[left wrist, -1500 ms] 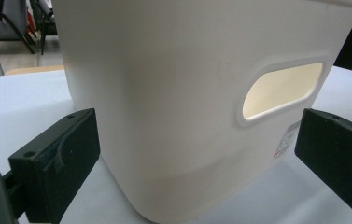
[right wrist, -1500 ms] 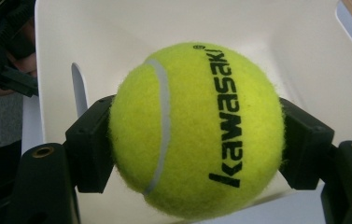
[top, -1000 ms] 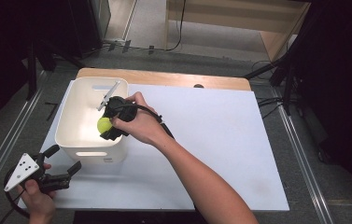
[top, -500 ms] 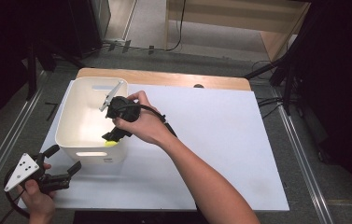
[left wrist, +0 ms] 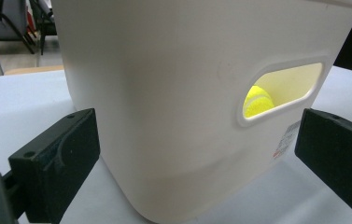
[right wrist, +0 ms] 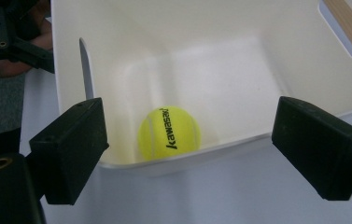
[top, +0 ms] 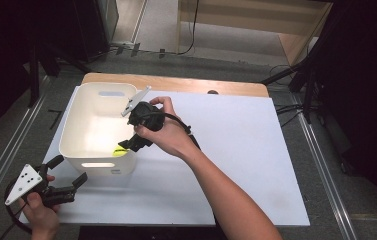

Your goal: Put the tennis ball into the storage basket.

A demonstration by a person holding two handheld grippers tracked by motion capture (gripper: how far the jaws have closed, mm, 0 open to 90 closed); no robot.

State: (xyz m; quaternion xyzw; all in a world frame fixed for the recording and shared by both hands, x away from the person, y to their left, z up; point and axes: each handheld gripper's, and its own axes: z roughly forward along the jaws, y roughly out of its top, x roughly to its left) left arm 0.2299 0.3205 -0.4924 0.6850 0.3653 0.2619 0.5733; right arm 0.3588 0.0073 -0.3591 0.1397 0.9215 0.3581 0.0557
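A yellow tennis ball marked "kawasaki" lies on the floor of the white bin, near its front right corner. From the left gripper view the ball shows through the bin's handle slot. My right gripper hovers over the bin's right rim, tilted down at the ball, jaws wide open and empty. At the table's front left corner my left gripper is also open, facing the bin's front wall with nothing between its jaws.
The bin stands at the back left of a white board that covers a wooden table. Metal rails run along the floor at both sides. A wooden cabinet stands behind the table.
The right gripper held the ball above the bin, then opened; the ball dropped to the bin's floor. The left gripper stayed put.
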